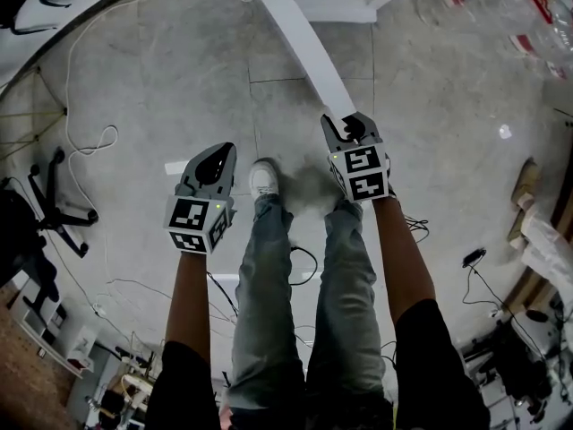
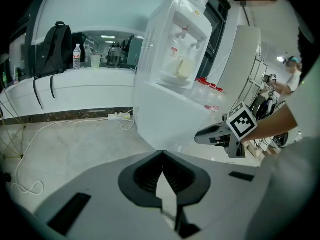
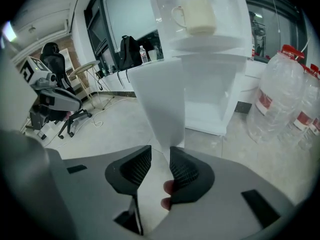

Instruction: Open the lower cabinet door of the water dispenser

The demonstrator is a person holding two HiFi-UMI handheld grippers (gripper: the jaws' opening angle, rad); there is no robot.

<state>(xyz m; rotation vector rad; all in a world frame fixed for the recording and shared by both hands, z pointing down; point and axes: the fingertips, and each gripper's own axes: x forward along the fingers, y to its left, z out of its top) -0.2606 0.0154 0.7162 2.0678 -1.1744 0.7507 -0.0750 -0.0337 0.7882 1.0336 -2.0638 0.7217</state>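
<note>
Cabinet door (image 1: pixel 296 36) of the water dispenser (image 3: pixel 212 59) stands swung out from the lower cabinet, whose interior (image 3: pixel 217 101) is exposed. We judge the opening to be largely complete.

1. Position. In the head view the door reads edge-on as a thin white strip. It runs from the top of the frame down to the right hand-held gripper (image 1: pixel 353 124). The long axis of the strip points from the dispenser toward that hand-held gripper, with the free edge at its tips.

2. Right hand-held gripper (image 3: pixel 160 156). The jaws stand apart. The lower corner of the door sits in the gap, close to the right pad, and bare floor shows beside the left pad. We cannot confirm any pressure on the panel.

3. Left hand-held gripper (image 2: pixel 161 155). The jaws are pressed together at the tips with nothing between them. It hangs well apart from the door, on the other side of the person's legs, so the right one is the nearer.

4. Limits. The hinge side is cut off in the head view. No handle can be made out. The dispenser top is cropped above the cup (image 3: pixel 196 15).
</note>
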